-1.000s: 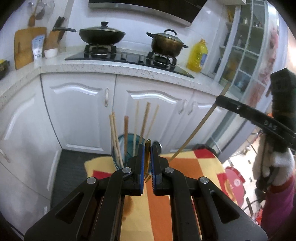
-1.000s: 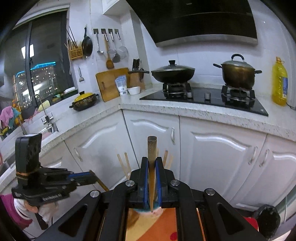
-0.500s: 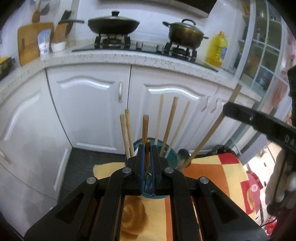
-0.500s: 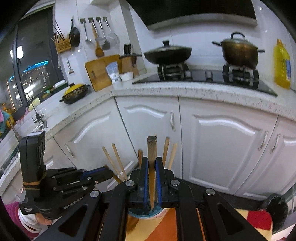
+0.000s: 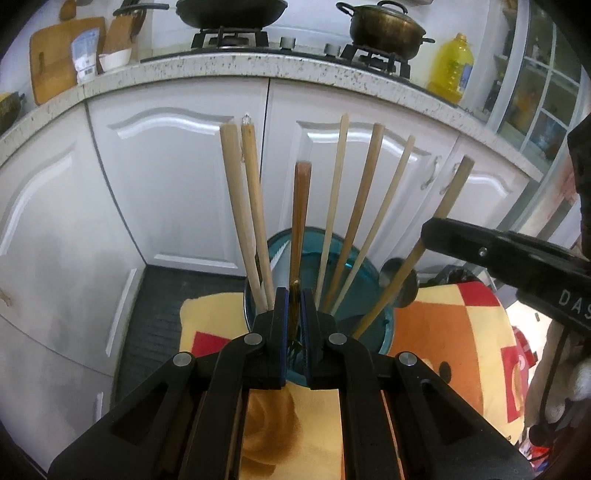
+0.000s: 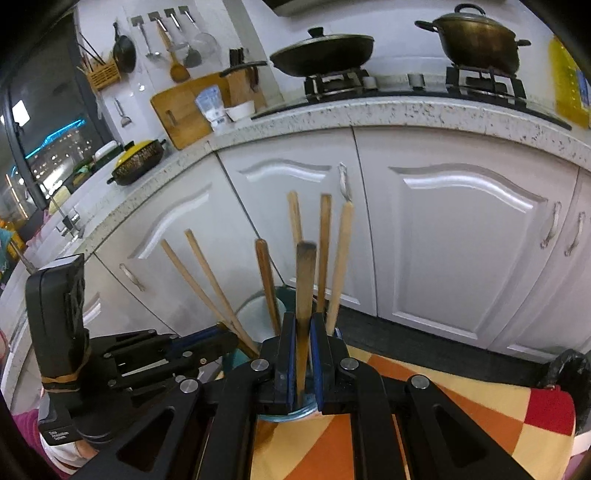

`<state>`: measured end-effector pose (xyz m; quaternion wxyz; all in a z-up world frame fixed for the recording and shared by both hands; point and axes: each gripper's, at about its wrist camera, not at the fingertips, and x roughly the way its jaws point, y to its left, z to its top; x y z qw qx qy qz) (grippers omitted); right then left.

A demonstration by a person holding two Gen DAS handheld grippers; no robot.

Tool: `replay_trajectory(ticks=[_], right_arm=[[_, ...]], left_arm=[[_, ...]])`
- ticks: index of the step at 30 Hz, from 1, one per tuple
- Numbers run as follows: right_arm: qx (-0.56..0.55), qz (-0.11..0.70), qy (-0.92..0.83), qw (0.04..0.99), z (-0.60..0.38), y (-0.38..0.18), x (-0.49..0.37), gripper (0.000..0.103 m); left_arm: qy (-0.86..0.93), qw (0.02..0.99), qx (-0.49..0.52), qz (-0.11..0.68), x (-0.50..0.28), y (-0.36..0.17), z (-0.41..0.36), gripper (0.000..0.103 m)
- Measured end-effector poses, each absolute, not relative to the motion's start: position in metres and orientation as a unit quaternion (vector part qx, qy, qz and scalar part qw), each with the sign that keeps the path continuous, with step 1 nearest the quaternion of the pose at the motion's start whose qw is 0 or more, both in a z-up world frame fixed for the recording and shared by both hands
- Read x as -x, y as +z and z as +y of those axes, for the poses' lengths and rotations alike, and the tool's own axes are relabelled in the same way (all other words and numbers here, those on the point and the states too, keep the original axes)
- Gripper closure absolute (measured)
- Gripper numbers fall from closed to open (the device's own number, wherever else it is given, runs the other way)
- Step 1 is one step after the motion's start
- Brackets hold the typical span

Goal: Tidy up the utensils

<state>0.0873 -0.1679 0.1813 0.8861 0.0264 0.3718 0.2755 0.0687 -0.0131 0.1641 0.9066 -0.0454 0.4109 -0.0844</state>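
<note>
A teal glass cup (image 5: 373,266) stands on a patterned cloth and holds several wooden chopsticks and utensil handles (image 5: 240,206). My left gripper (image 5: 294,299) is shut on a thin golden utensil (image 5: 294,295), directly above the cup's near rim. My right gripper (image 6: 303,328) is shut on a wooden chopstick (image 6: 305,280), whose lower end reaches into the cup (image 6: 258,306). In the left wrist view the right gripper (image 5: 428,230) holds that chopstick (image 5: 448,199) slanted into the cup. The left gripper (image 6: 225,338) shows beside the cup in the right wrist view.
The orange, yellow and red cloth (image 5: 454,332) covers a small table. White cabinet doors (image 5: 166,177) stand close behind. The countertop (image 5: 258,62) above carries a stove with a wok (image 6: 321,48), a pot (image 5: 384,26) and a yellow oil bottle (image 5: 450,66).
Both grippers have moved down and closer to the cup. The right gripper's chopstick now reaches into the cup. The left gripper's utensil now sits at the cup's near rim.
</note>
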Motion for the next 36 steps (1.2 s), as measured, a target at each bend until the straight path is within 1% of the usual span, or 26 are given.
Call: replay_trajectory(ticks=[4,5,7,8,11,14,16,18,23,26,29,33,36], right_arm=[[-0.039,0.378,0.266,0.886,-0.177,0.177,-0.091,0.095],[-0.039,0.38,0.263,0.886,-0.178,0.177,-0.092,0.094],[-0.04,0.383,0.258,0.886,-0.182,0.175,-0.091,0.079],[-0.044,0.385,0.258,0.885,-0.184,0.174,-0.09,0.076],[-0.045,0.386,0.257,0.885,-0.187,0.172,-0.087,0.076],[-0.047,0.389,0.255,0.884,-0.191,0.17,-0.082,0.075],[-0.052,0.389,0.252,0.885,-0.195,0.168,-0.077,0.073],[-0.057,0.388,0.248,0.886,-0.199,0.167,-0.073,0.072],[-0.052,0.383,0.235,0.892,-0.202,0.164,-0.058,0.07],[-0.045,0.381,0.224,0.896,-0.2,0.161,-0.049,0.066],[-0.04,0.375,0.215,0.901,-0.197,0.159,-0.039,0.065],[-0.039,0.371,0.21,0.904,-0.194,0.156,-0.028,0.062],[-0.039,0.368,0.206,0.906,-0.191,0.155,-0.021,0.061]], left_arm=[[-0.081,0.903,0.052,0.418,-0.07,0.159,-0.014,0.098],[-0.081,0.902,0.053,0.42,-0.071,0.158,-0.013,0.098],[-0.079,0.902,0.056,0.42,-0.071,0.157,-0.013,0.098],[-0.079,0.903,0.057,0.419,-0.071,0.157,-0.013,0.098],[-0.077,0.903,0.052,0.419,-0.071,0.158,-0.015,0.095],[-0.079,0.904,0.05,0.418,-0.067,0.158,-0.017,0.084],[-0.081,0.905,0.05,0.415,-0.062,0.16,-0.017,0.071],[-0.079,0.907,0.05,0.41,-0.058,0.161,-0.017,0.065],[-0.073,0.91,0.047,0.405,-0.046,0.162,-0.02,0.063],[-0.064,0.912,0.042,0.404,-0.038,0.161,-0.022,0.063],[-0.055,0.913,0.04,0.403,-0.028,0.159,-0.023,0.063],[-0.042,0.916,0.036,0.398,-0.016,0.158,-0.022,0.063],[-0.036,0.916,0.042,0.396,-0.009,0.159,-0.019,0.063]])
